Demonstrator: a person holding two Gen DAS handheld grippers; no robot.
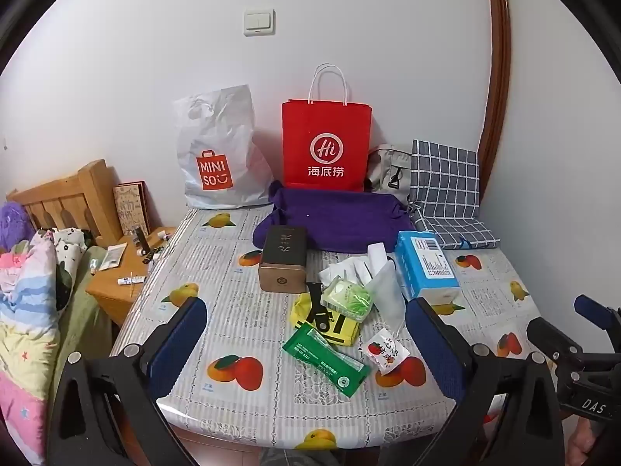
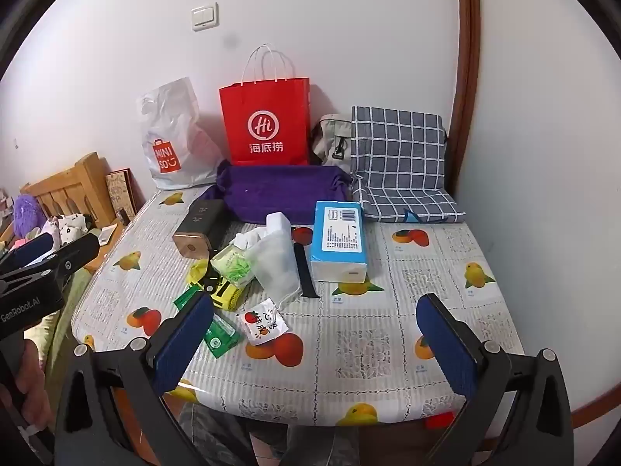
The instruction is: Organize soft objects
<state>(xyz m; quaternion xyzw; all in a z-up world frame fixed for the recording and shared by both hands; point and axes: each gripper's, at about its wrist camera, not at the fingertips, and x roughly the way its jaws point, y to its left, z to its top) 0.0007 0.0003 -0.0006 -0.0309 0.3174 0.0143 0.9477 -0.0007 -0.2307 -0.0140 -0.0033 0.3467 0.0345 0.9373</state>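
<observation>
- State: the left gripper [image 1: 306, 334] and the right gripper [image 2: 314, 330] both hang over the near edge of the surface [image 2: 407, 330]; the jaws of each stand wide apart and hold nothing.
- Location of work items: a loose pile lies mid-surface, made up of the green packet [image 1: 326, 361], the yellow pouch [image 1: 337, 326], the light-green tissue pack [image 1: 347, 297], the white mesh bag [image 2: 277, 262] and the small strawberry sachet [image 1: 388, 351]. The blue tissue pack [image 2: 339, 233] lies just right of the pile.
- Likely destination: the purple fabric bin [image 2: 283, 190] at the back, in front of the red paper bag [image 2: 268, 120]. This is a judgement; the frames do not confirm it.
- Step in hand (judged): approach and first pick.
- Procedure: start with an outlying item, such as the strawberry sachet or the green packet, because neither is buried.
- Align the jaws across the narrow side of the item and lower them to the surface before closing.
- Caution: the items overlap; a careless lift may drag a neighbour.
- Caution: the brown box [image 1: 283, 260] touches the pile's far side and appears rigid; leave it.
</observation>
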